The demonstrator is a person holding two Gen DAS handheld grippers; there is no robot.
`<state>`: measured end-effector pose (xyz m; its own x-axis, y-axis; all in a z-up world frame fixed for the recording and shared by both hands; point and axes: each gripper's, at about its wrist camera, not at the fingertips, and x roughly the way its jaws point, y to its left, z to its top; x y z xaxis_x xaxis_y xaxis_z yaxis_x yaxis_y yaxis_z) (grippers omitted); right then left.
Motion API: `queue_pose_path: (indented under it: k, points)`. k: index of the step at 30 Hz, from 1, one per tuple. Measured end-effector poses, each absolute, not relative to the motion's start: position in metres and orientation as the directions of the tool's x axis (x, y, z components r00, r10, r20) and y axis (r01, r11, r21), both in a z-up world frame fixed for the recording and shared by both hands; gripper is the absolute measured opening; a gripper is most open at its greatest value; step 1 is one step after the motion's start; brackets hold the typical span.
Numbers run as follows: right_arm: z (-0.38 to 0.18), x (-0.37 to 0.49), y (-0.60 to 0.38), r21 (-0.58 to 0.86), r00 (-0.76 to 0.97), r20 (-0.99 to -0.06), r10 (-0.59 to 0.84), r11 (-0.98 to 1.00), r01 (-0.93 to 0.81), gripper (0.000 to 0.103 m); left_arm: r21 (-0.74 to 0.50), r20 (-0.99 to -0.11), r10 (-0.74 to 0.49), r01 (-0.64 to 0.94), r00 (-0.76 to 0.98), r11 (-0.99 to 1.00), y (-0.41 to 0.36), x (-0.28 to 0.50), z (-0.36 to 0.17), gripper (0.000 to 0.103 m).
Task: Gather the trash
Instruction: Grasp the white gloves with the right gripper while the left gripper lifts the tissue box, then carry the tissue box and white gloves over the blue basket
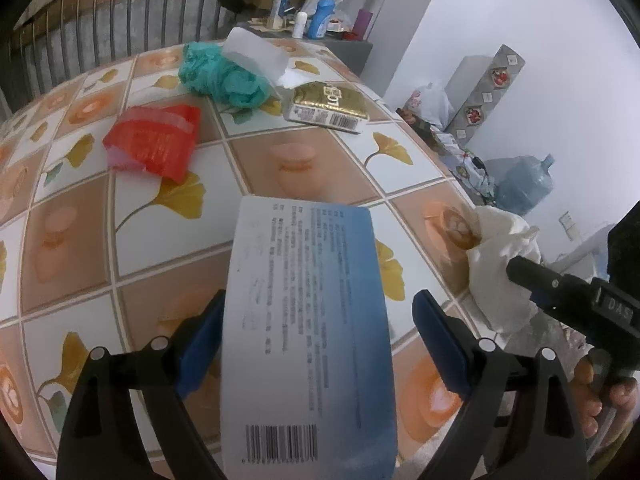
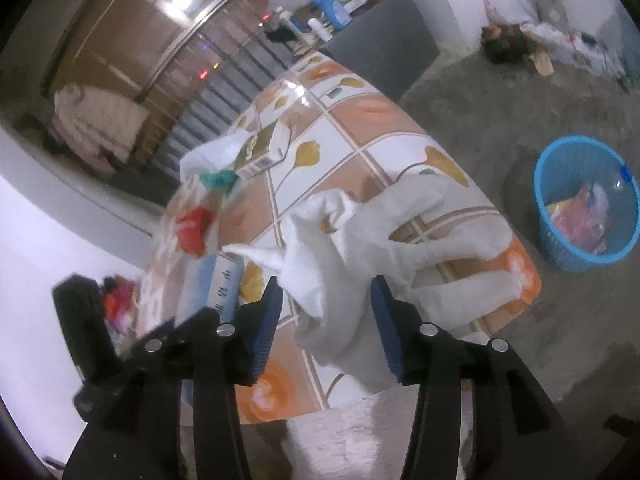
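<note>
Left gripper [image 1: 320,340] has a white-and-blue packet [image 1: 308,320] sitting between its blue pads, barcode end nearest the camera; the left pad touches the packet's edge but the right pad stands clear of it, so I can't tell if it's actually clamped; right gripper [image 2: 326,316] has its jaws spread with a crumpled white tissue [image 2: 360,248] bunched between them, fingers not pressing it as far as I can see. Surface is a table [image 1: 120,240] with a tile-print cover, orange squares and yellow ginkgo leaves; a metal railing runs behind it, white wall on the side, grey floor below. Tissue lies at the table's near edge, packet just beside it. Further back on the cover: a red wrapper [image 1: 154,142], a teal plastic bag [image 1: 222,74] touching a white paper sheet [image 1: 256,52], and a gold pack [image 1: 326,106] next to those. Blue basket [image 2: 586,204] stands on the floor well apart from the table, with some colourful wrappers in it; a big water jug [image 1: 524,184] sits by the wall.
</note>
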<state>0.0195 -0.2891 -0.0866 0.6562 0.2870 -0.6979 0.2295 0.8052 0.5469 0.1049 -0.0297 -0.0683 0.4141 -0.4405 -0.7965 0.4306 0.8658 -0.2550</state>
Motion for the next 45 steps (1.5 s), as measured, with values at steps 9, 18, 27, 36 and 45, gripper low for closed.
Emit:
queue_pose_path:
  k: [9,18,27,36,45]
  points:
    - [-0.091,0.026,-0.28,0.461,0.634,-0.737,0.233,0.86,0.22,0.019,-0.188,-0.789,-0.409,0.454,0.458,0.871,-0.036,0.102,-0.069,0.071]
    - [-0.087,0.016,-0.291,0.528,0.659,-0.701,0.273,0.82,0.222,0.007,-0.169,-0.78,-0.402,0.456,0.48,0.874,-0.037,0.097,-0.065,0.07]
    - [-0.071,0.013,-0.292,0.57,0.692,-0.657,0.3,0.798,0.196,0.007,-0.126,-0.747,-0.395,0.469,0.535,0.874,-0.038,0.088,-0.049,0.07]
    - [-0.053,0.007,-0.29,0.601,0.726,-0.609,0.321,0.783,0.158,0.006,-0.073,-0.707,-0.388,0.485,0.591,0.871,-0.041,0.076,-0.029,0.07]
    - [-0.035,-0.006,-0.297,0.62,0.765,-0.557,0.323,0.775,0.125,0.006,-0.052,-0.672,-0.407,0.509,0.618,0.859,-0.048,0.063,-0.008,0.07]
